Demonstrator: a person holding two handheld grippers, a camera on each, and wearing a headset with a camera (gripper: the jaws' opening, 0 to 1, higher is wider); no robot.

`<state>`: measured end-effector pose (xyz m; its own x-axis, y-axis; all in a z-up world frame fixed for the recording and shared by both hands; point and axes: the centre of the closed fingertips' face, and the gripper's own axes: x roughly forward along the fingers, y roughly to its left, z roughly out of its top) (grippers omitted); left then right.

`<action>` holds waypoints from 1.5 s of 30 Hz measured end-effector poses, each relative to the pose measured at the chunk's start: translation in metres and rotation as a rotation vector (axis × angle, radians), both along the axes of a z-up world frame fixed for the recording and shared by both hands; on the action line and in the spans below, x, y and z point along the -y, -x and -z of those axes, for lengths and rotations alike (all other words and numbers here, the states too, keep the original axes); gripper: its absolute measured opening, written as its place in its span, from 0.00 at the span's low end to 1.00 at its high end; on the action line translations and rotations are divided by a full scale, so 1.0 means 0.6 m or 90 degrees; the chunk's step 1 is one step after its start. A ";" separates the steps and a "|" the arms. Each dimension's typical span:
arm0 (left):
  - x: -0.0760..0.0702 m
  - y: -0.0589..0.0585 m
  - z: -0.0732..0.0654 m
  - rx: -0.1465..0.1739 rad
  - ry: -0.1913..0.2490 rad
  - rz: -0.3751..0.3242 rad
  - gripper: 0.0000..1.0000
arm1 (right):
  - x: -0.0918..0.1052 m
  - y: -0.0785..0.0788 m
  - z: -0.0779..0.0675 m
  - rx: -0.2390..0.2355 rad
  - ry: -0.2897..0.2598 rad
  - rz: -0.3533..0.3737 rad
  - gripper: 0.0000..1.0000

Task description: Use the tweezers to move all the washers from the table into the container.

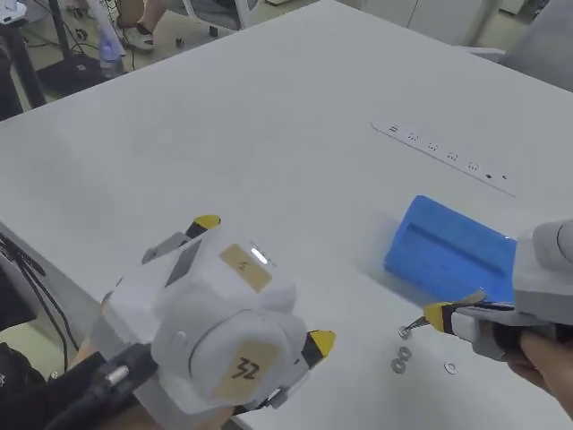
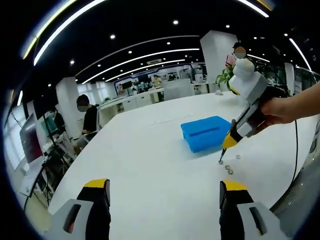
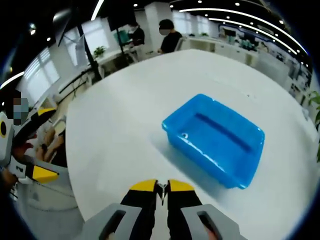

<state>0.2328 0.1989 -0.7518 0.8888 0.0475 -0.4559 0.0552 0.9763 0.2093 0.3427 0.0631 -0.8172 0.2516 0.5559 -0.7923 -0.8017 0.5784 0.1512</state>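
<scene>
A tan sticker (image 1: 243,367) on the left hand-held gripper (image 1: 264,280) reads "32".

By the desk's near edge the washers (image 1: 400,361) are too small to count surely, and the tweezers (image 1: 416,324) lie mostly hidden between the jaws of the right gripper (image 1: 440,313).

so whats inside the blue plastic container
One small ring, likely a washer, lies by the left corner of the blue plastic container in the right gripper view. The rest of the floor looks bare; its near wall hides a strip.
</scene>
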 end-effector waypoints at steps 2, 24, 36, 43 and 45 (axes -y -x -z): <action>0.000 0.000 0.001 -0.001 -0.002 0.000 0.92 | 0.001 0.002 0.001 -0.006 0.000 0.002 0.04; -0.002 0.001 0.002 -0.007 -0.012 -0.001 0.92 | -0.002 0.002 0.002 -0.021 0.029 -0.005 0.03; -0.001 0.001 0.007 -0.015 -0.018 0.005 0.91 | -0.022 -0.013 0.006 0.054 -0.001 -0.005 0.03; -0.004 0.000 0.002 -0.006 -0.017 0.000 0.93 | -0.024 -0.010 0.001 0.158 -0.082 0.007 0.02; -0.005 -0.001 0.000 -0.002 -0.009 -0.003 0.95 | -0.020 -0.012 0.001 0.143 -0.093 0.035 0.02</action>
<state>0.2332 0.2020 -0.7520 0.8871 0.0585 -0.4578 0.0513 0.9733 0.2237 0.3497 0.0750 -0.8177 0.4446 0.6409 -0.6258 -0.7925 0.6071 0.0586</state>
